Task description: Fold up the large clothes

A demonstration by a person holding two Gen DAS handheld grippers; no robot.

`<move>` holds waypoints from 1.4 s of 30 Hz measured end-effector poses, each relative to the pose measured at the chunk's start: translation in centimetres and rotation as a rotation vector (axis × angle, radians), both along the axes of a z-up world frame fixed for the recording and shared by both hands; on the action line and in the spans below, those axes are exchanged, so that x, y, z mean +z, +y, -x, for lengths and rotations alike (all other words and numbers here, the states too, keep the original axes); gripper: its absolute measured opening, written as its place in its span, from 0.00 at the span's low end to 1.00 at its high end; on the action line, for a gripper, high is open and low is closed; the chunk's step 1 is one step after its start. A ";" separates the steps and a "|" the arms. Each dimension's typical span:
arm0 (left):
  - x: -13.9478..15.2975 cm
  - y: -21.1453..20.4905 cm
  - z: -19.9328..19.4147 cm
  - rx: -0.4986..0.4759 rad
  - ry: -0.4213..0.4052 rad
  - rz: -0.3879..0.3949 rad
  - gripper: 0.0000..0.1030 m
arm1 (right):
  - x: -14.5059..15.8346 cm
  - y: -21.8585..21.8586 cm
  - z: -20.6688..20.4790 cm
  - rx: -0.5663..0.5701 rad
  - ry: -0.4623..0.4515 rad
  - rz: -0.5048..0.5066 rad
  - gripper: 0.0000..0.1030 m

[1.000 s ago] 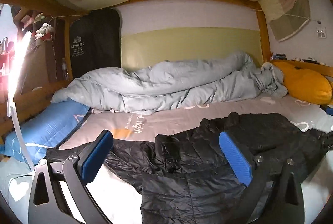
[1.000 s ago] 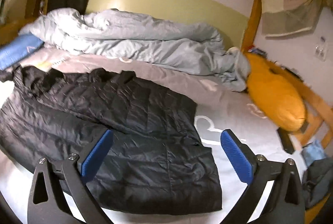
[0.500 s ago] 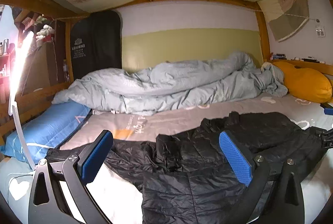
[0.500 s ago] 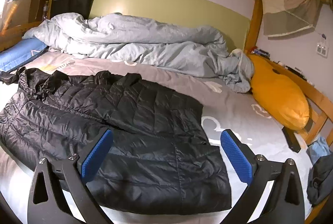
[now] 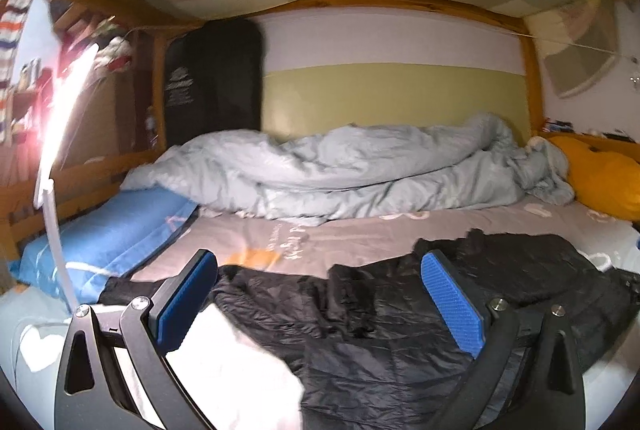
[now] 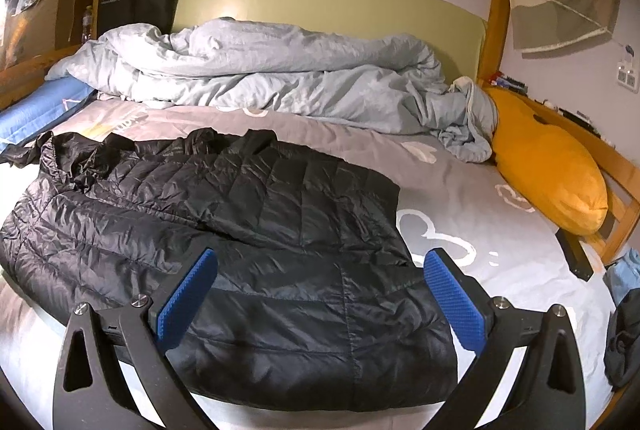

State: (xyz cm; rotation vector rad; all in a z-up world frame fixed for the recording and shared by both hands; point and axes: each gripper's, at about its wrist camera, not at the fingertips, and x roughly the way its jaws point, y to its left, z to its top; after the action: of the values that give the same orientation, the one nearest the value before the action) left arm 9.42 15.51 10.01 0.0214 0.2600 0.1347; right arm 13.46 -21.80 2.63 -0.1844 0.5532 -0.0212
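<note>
A black quilted puffer jacket (image 6: 256,238) lies spread on the grey bed sheet (image 6: 460,198), its collar end rumpled at the left. It also shows in the left wrist view (image 5: 360,330), crumpled across the near part of the bed. My left gripper (image 5: 320,298) is open and empty, held above the jacket's collar end. My right gripper (image 6: 320,294) is open and empty, held above the jacket's hem end. Neither gripper touches the jacket.
A rumpled pale grey duvet (image 6: 272,78) lies along the far wall. An orange pillow (image 6: 548,166) lies at the right by the wooden rail (image 6: 624,182). A blue pillow (image 5: 108,230) and a bright lamp (image 5: 64,110) are at the left. Dark clothes (image 6: 624,334) lie at the right edge.
Both grippers have drawn back and tilted upward a little, so the jacket sits lower and further away in each view. The jacket has not moved. Both grippers stay open.
</note>
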 end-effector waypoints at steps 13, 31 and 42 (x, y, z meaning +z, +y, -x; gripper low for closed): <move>-6.3 12.9 -9.7 0.127 0.282 0.371 0.95 | -0.4 -3.8 -1.8 -0.067 0.046 -0.118 0.99; -11.4 12.7 -16.1 -0.138 0.414 0.462 0.02 | -2.2 -2.0 -2.8 -0.022 0.089 -0.043 0.99; -9.5 -4.7 -10.4 -0.535 0.475 0.240 0.03 | -2.5 -1.3 -2.8 0.016 0.121 -0.075 0.99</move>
State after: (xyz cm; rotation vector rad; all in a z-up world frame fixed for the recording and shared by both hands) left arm 19.87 10.82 0.55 -0.1164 0.7327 -0.4403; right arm 16.23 -23.06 0.15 -0.1178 0.6723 0.0268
